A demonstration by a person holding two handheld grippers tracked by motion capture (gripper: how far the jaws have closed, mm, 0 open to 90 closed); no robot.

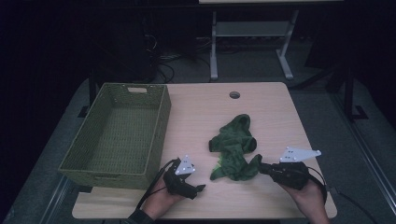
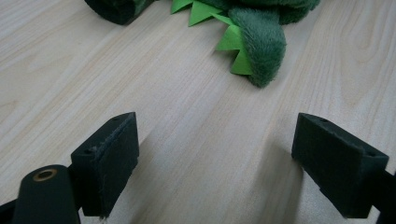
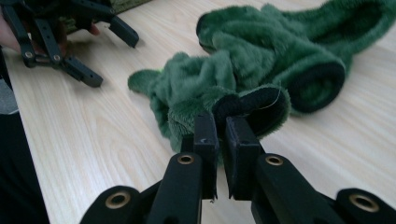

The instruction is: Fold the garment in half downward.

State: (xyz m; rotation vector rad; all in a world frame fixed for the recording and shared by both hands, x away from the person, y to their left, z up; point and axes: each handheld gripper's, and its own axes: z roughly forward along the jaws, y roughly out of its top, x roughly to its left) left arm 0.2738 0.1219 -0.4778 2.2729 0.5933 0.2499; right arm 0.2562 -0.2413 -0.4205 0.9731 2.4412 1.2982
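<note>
One dark green plush garment [image 1: 235,148], fleecy and crumpled, with a row of bright green felt spikes along one edge, lay on the light wooden desk [image 1: 201,112] a little right of centre in the high view. It was the single piece of clothing on the desk. One woven olive-green basket [image 1: 116,135] with a cut-out handle in its far wall stood at the left of that frame, well apart from the garment.

Two tools were in play, one in each of the person's two hands at the bottom of the high view. The right tool [image 1: 261,167] sat at the lower right, its jaws pressed nearly together and pinching a cuffed edge of the garment; in the right gripper view [image 3: 223,140] the dark-lined cuff sat folded between the two black pads, just above centre. The left tool [image 1: 198,189] rested low at the lower centre-left of the high view, near the basket's front corner and apart from the garment. In the left gripper view [image 2: 212,154] its two jaws stood spread wide over bare wood, with a spiked end of the garment at the top of the frame.
</note>
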